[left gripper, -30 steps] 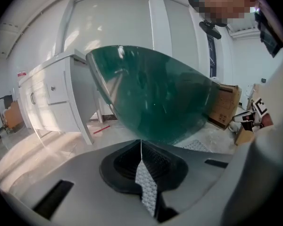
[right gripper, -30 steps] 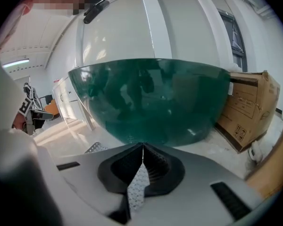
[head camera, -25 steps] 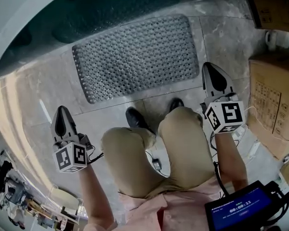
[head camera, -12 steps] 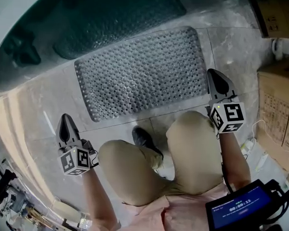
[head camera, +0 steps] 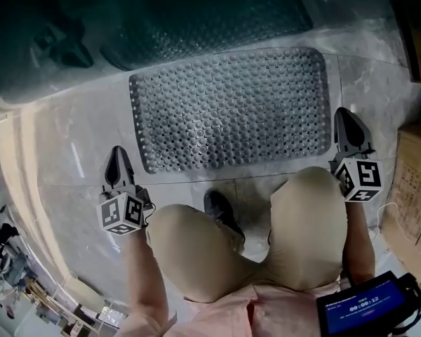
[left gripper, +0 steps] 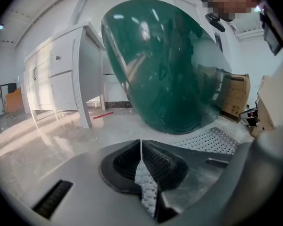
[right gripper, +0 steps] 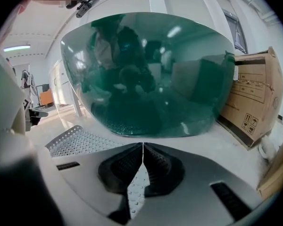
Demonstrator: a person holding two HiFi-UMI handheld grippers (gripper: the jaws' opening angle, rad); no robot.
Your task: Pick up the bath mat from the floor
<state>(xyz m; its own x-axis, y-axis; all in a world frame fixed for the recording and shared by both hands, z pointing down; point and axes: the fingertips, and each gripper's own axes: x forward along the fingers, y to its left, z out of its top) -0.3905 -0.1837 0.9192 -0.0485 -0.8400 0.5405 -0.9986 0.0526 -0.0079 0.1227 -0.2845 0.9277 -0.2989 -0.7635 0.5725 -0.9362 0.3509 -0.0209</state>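
Observation:
The grey perforated bath mat [head camera: 231, 107] lies flat on the stone floor in front of a dark green tub [head camera: 196, 12]. My left gripper [head camera: 117, 153] is shut and empty, low over the floor just beyond the mat's near left corner. My right gripper [head camera: 347, 118] is also shut and empty, beside the mat's right edge. In the left gripper view the jaws [left gripper: 141, 147] meet, with the mat [left gripper: 212, 140] off to the right. In the right gripper view the jaws [right gripper: 142, 149] meet, and the mat [right gripper: 80, 140] lies to the left.
The person crouches, knees and a black shoe [head camera: 221, 213] just behind the mat. Cardboard boxes [head camera: 417, 181] stand at the right. A white cabinet [left gripper: 61, 74] stands left of the tub [left gripper: 170, 69]. A small screen [head camera: 361, 304] hangs at the person's waist.
Both grippers have come down toward the floor as the person crouched. The mat now fills more of the head view and sits further right. Both stay shut.

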